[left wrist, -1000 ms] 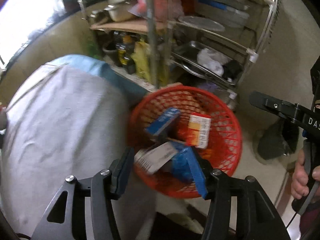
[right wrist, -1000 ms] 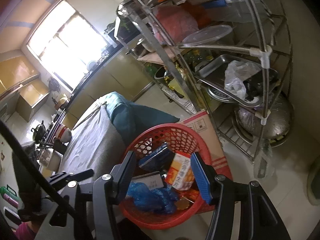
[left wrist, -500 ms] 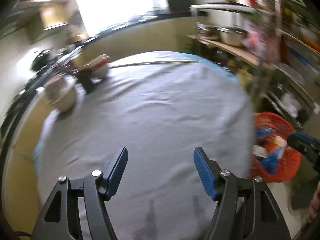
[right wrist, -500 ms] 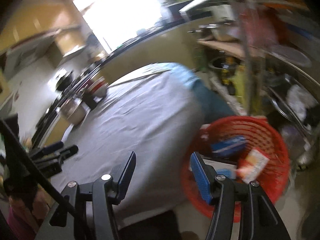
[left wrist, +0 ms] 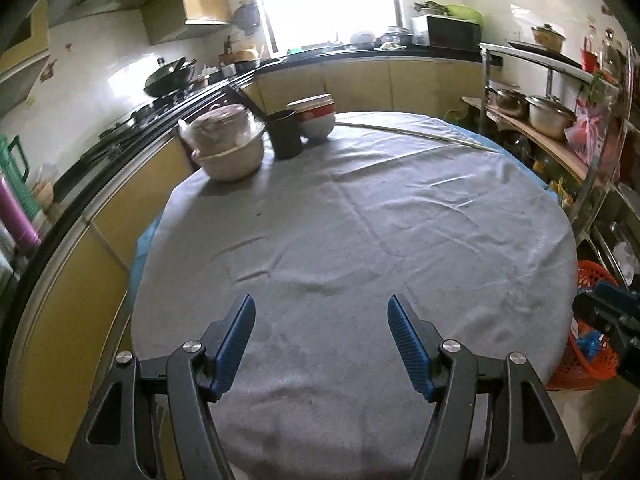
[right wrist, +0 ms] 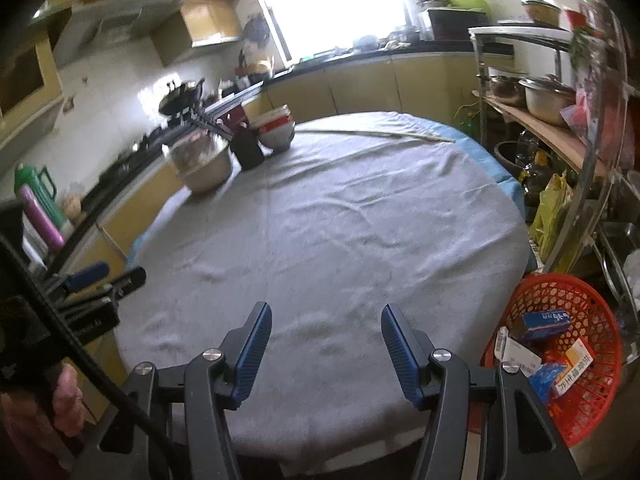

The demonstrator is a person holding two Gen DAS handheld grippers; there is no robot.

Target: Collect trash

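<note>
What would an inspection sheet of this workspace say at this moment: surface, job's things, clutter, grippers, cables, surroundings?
Surface: round table under a grey cloth, wrinkled, with no trash showing on it.
Job's things: red basket on the floor beside the table, holding boxes and blue wrappers.
Clutter: covered bowl, dark cup, stacked bowls and a long thin stick at the far edge.
Grippers: left gripper open, empty; right gripper open, empty.
Cables: black cable by the hand at the left of the right wrist view.
Surroundings: kitchen counter, stove with wok, metal rack with pots.
</note>
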